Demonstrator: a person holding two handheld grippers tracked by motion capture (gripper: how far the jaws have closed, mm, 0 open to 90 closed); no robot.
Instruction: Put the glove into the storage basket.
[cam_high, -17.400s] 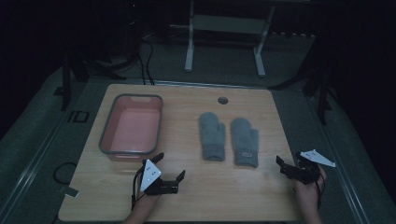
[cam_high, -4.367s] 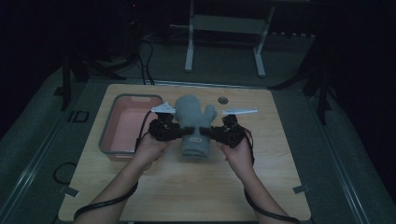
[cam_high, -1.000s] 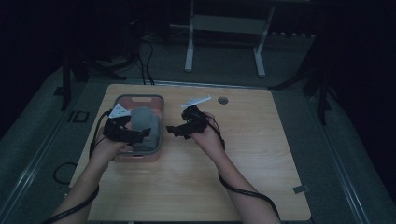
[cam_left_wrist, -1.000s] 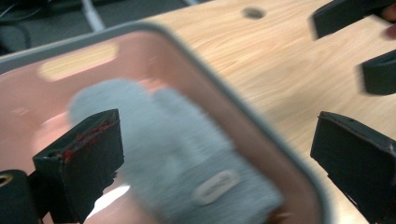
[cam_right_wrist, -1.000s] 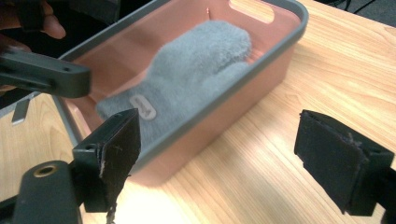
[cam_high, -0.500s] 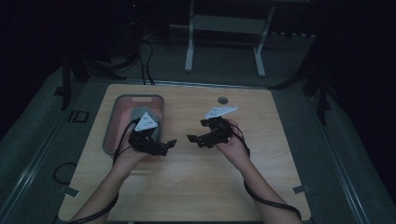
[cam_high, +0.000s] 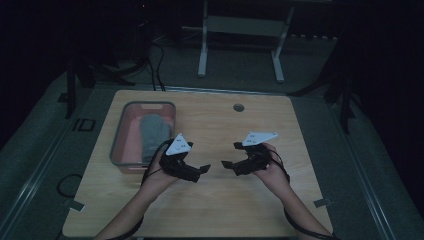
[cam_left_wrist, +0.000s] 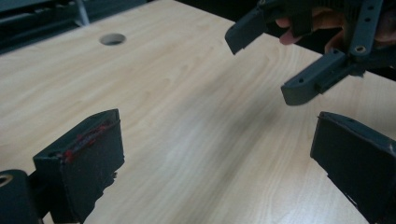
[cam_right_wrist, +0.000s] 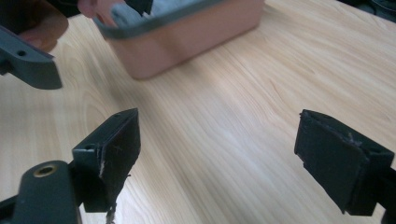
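I find my left gripper and my right gripper both spread wide and holding nothing, facing each other low over the bare middle of the pale wooden tabletop. The grey knitted mittens lie inside the pink rectangular plastic bin with a grey rim, at the table's left side, just beyond my left hand.

Risks noted:
- The two sets of jaw tips stand near one another; in the left gripper view the right gripper's jaws sit just ahead of mine. Any inward drift would likely knock them together.
- My left hand sits just beside the bin's near corner, so a careless swing could nudge the bin and shift it.
- Part of the mitten fabric rises near the rim; a jaw brushing past could snag it and drag it out.
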